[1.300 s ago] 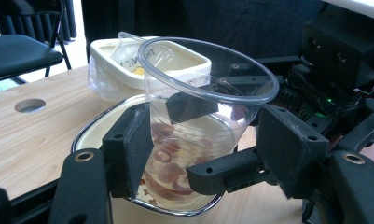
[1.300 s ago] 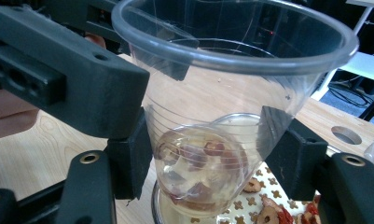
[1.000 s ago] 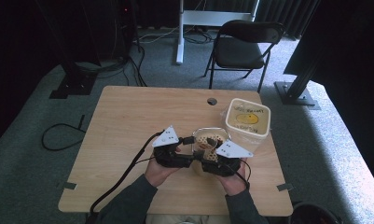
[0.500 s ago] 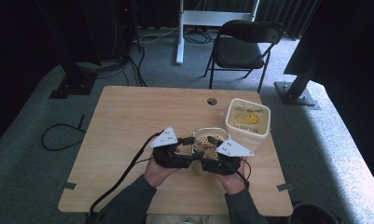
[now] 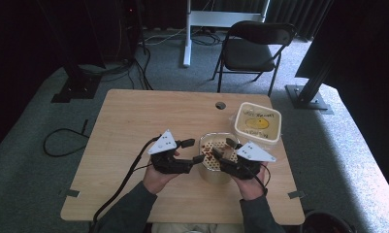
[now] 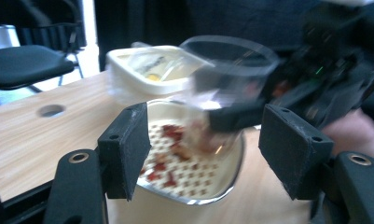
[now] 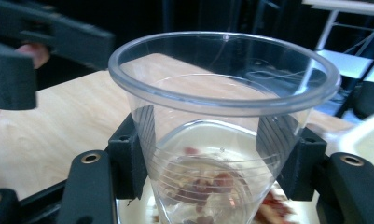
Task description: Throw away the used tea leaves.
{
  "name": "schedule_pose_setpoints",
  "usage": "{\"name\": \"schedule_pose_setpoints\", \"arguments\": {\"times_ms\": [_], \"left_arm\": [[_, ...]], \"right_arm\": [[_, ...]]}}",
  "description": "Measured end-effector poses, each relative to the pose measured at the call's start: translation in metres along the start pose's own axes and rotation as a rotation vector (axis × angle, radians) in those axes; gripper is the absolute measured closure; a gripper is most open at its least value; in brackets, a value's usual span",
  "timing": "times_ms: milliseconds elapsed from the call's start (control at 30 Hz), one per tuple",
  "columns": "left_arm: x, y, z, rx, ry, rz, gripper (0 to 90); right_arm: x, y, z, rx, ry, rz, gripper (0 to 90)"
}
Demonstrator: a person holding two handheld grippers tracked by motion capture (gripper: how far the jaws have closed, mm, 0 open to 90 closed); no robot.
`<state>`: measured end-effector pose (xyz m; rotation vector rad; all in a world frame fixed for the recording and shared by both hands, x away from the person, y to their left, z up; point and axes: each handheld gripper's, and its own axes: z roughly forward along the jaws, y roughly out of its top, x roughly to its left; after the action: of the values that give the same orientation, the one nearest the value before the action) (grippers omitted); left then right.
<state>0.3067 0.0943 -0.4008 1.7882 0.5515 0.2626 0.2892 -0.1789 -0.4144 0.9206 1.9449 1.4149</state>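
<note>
Sitting between the right gripper (image 7: 212, 186) jaws, clear cup (image 7: 222, 126) was clamped centre frame; left gripper (image 6: 208, 154) jaws gaped empty, having just widened.

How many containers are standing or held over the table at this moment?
3: a clear plastic cup held in the right gripper, a perforated strainer bowl beneath it, and a lidded cream tub farther back, toward the right.

Handwritten dark lines on the lid of the white container (image 5: 258, 121), above and below a yellow round mark; too small and blurred to read. No other text, brand, number or sign readable anywhere on the table (image 5: 134, 126).
</note>
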Motion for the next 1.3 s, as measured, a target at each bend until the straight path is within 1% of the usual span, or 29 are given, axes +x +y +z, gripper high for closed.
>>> {"name": "schedule_pose_setpoints", "arguments": {"times_ms": [100, 167, 267, 333, 367, 433, 500, 567, 600, 633, 733, 833, 900, 1000, 1133, 1300], "left_arm": [[0.007, -0.008, -0.007, 0.027, 0.052, 0.002, 34.2], [0.013, -0.015, -0.012, 0.041, 0.077, -0.009, 34.2], [0.022, -0.026, -0.019, 0.063, 0.125, -0.020, 34.2], [0.027, -0.035, -0.024, 0.076, 0.159, -0.032, 34.2], [0.030, -0.040, -0.026, 0.078, 0.171, -0.050, 34.3], [0.036, -0.049, -0.033, 0.081, 0.198, -0.073, 34.3], [0.042, -0.059, -0.039, 0.084, 0.228, -0.099, 34.3], [0.046, -0.070, -0.044, 0.080, 0.250, -0.137, 34.3], [0.049, -0.076, -0.045, 0.084, 0.265, -0.148, 34.3], [0.050, -0.082, -0.047, 0.091, 0.279, -0.158, 34.4], [0.056, -0.099, -0.047, 0.133, 0.321, -0.173, 34.4], [0.062, -0.113, -0.045, 0.165, 0.339, -0.204, 34.3], [0.066, -0.117, -0.044, 0.184, 0.345, -0.210, 34.3], [0.068, -0.119, -0.041, 0.196, 0.343, -0.216, 34.3], [0.068, -0.121, -0.036, 0.221, 0.338, -0.208, 34.3], [0.068, -0.122, -0.034, 0.228, 0.333, -0.211, 34.3]], "right_arm": [[-0.012, 0.004, -0.009, 0.003, -0.034, 0.001, 37.7], [-0.020, 0.007, -0.015, 0.002, -0.058, -0.007, 38.0], [-0.030, 0.010, -0.023, 0.012, -0.099, -0.037, 38.3], [-0.035, 0.011, -0.027, 0.019, -0.133, -0.067, 38.9], [-0.037, 0.011, -0.028, 0.024, -0.146, -0.079, 39.1], [-0.041, 0.010, -0.031, 0.033, -0.175, -0.107, 39.5], [-0.044, 0.009, -0.031, 0.047, -0.201, -0.150, 39.7], [-0.046, 0.007, -0.031, 0.074, -0.220, -0.176, 40.2], [-0.047, 0.006, -0.030, 0.088, -0.231, -0.191, 40.2], [-0.047, 0.005, -0.030, 0.106, -0.244, -0.213, 40.2], [-0.046, 0.003, -0.026, 0.155, -0.286, -0.284, 39.4], [-0.041, 0.003, -0.021, 0.197, -0.328, -0.386, 39.1], [-0.038, 0.004, -0.017, 0.216, -0.340, -0.435, 39.1], [-0.035, 0.006, -0.012, 0.244, -0.341, -0.499, 39.2], [-0.031, 0.007, -0.006, 0.279, -0.335, -0.570, 39.4], [-0.027, 0.009, -0.001, 0.329, -0.331, -0.678, 39.6]]}}
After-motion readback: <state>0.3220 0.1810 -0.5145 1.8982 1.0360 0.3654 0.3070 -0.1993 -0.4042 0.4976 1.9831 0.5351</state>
